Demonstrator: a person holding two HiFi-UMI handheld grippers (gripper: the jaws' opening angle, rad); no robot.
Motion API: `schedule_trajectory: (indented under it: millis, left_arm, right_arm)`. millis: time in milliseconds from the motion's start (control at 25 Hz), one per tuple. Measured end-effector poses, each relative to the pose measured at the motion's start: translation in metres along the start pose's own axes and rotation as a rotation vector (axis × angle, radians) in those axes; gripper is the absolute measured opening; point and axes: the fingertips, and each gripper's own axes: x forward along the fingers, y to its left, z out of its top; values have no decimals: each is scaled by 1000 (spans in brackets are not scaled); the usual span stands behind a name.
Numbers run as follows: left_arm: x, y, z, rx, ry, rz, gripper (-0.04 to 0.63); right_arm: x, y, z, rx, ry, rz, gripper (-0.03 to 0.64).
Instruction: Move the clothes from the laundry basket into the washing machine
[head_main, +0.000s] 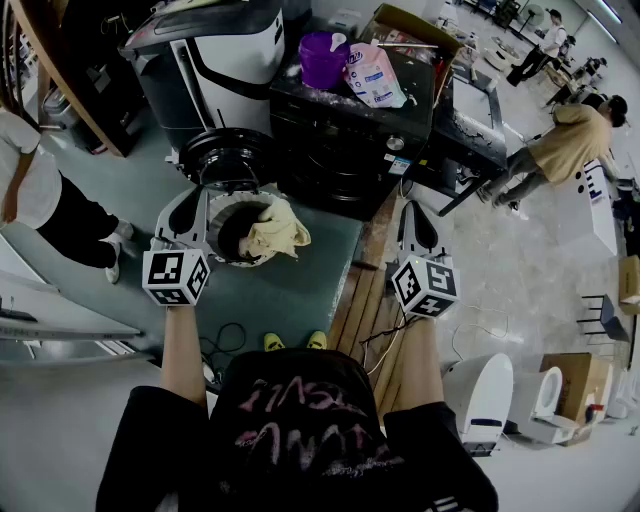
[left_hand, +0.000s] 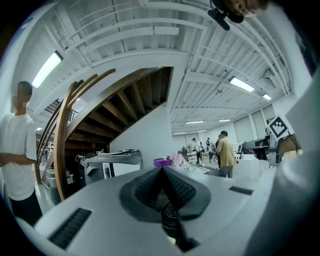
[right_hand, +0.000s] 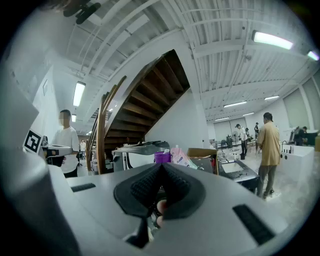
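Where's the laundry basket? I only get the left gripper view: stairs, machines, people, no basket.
Observer: On the floor right in front of the person. In the head view the basket shows right next to the left gripper.
Operator: Anything in it?
Observer: One pale yellow cloth, lying at its right side and partly over the rim.
Operator: Right gripper carrying anything?
Observer: No. The right gripper is shut, with nothing between its jaws.
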Motion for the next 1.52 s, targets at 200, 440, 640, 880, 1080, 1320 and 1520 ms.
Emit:
schedule_trajectory:
  millis: [200, 440, 640, 880, 1080, 1320, 1520]
  left_arm:
    - [-1, -1, 1, -6, -2, -3, 12]
    - [0, -5, -3, -6, 4, -11, 12]
    - [-1, -7, -1, -9, 5, -12, 12]
    - [1, -11, 1, -9, 4, -17, 28]
    - [4, -21, 4, -2, 0, -53, 176]
    - [6, -31, 3, 9, 4, -80, 286]
    - [9, -37, 1, 14, 9, -86, 324]
  right_arm:
    - [-1, 0, 2, 4, -2, -3, 3]
    - [-2, -2, 2, 25, -25, -13, 5]
    - [-3, -1, 3, 31, -32, -12, 5]
    - [-5, -4, 7, 38, -41, -12, 5]
    - [-7, -5, 7, 34, -39, -10, 5]
    - [-10, -11, 5, 39, -38, -13, 5]
    - [-9, -21, -1, 49, -28, -15, 5]
